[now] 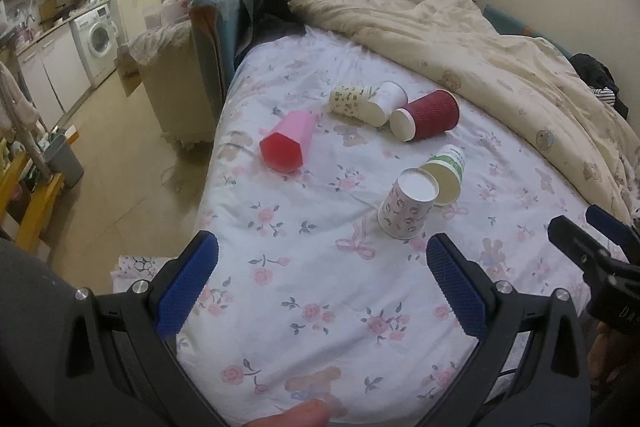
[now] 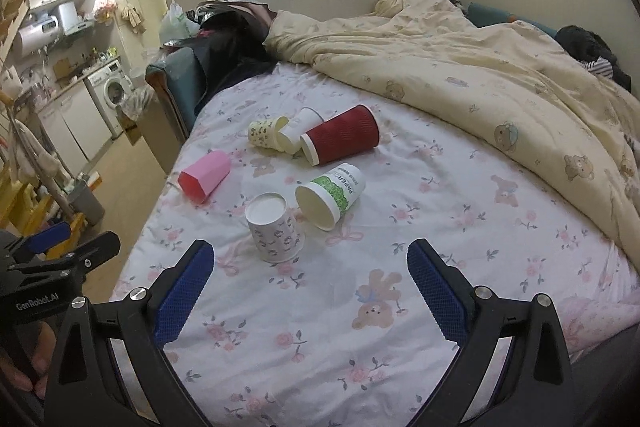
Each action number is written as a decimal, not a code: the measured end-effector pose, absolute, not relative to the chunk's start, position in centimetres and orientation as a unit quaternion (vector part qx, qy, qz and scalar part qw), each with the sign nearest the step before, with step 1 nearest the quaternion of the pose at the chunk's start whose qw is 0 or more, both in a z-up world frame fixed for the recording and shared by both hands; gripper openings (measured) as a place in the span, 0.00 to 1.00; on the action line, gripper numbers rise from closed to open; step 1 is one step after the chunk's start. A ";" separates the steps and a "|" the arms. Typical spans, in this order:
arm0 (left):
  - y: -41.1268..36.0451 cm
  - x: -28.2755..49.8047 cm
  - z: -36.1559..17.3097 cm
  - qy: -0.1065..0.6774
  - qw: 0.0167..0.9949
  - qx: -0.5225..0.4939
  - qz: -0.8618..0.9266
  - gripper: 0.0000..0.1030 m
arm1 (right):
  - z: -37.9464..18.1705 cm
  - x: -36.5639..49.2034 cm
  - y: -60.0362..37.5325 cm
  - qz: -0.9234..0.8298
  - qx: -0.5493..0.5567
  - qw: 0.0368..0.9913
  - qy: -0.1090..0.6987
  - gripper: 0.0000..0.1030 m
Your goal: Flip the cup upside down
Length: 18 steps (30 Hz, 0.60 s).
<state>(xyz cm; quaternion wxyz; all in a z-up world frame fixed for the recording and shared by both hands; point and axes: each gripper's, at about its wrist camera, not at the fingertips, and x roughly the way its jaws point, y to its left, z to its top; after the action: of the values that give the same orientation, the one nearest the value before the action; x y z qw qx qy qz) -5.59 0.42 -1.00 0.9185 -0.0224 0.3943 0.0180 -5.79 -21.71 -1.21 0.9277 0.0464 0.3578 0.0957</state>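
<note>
Left wrist view: the left gripper (image 1: 322, 283) is being held released, the floral cup (image 1: 407, 207) standing inverted just ahead. Right wrist view: the right gripper (image 2: 310, 285) is likewise released, nearer the bed's (image 2: 440, 291) front edge.

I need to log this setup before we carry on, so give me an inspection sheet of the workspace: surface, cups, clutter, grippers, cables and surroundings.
Surface: floral bed sheet, wrinkled.
Job's things: patterned white cup stands upside down; green-labelled cup, dark red ribbed cup, pink cup, yellow-patterned cup and plain white cup lie on their sides.
Clutter: cream quilt bunched along the far side; dark clothes piled at the far end.
Grippers: left gripper and right gripper both open, holding nothing, apart from the cups.
Cables: nothing seen.
Surroundings: washing machine, white cabinets, grey bin.
</note>
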 end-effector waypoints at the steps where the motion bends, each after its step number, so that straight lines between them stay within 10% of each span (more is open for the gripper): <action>1: 0.4 -5.5 -1.1 0.394 0.919 -0.021 0.021 1.00 | -1.3 -5.7 -21.5 0.095 0.041 0.928 0.357 0.97; 18: 0.4 -5.3 -1.1 0.391 0.920 -0.025 0.014 1.00 | -1.2 -5.7 -21.6 0.087 0.045 0.931 0.352 0.97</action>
<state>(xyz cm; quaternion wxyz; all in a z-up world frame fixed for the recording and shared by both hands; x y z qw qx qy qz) -5.32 0.39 -1.13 0.9200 -0.0247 0.3909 0.0145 -5.74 -21.63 -1.24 0.9309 0.0449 0.3520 0.0866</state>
